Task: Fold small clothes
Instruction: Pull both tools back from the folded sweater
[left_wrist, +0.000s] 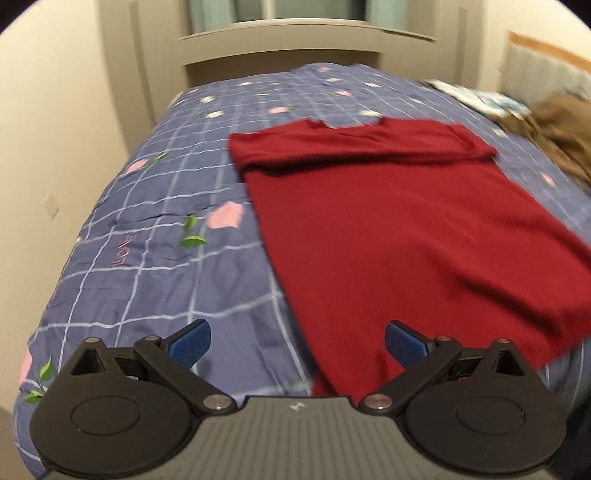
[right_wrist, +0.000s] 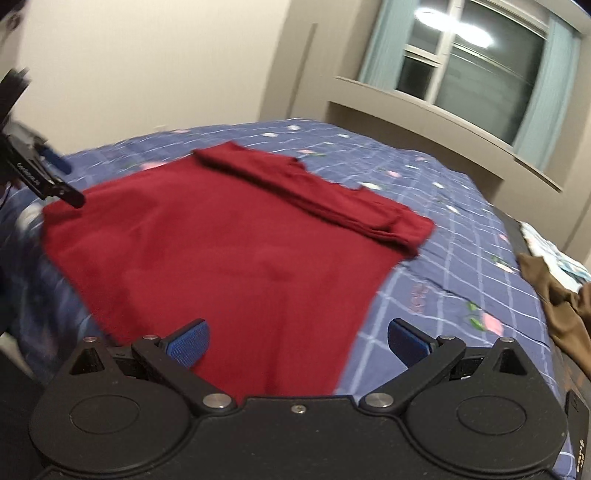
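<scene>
We hold the left gripper (left_wrist: 297, 345) and right gripper (right_wrist: 298, 345) spread apart, empty, over the red top's (left_wrist: 406, 236) near hem at mid-frame; next, we judge, grasp both hem corners and fold upward.

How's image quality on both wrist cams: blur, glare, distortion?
Left wrist: motion blur smears the red garment and the right side of the bed; the left gripper itself is sharp. Right wrist: the same garment is blurred, a ceiling light glares in the window, and fisheye bends the sill. Both have dark corner vignetting.
</scene>
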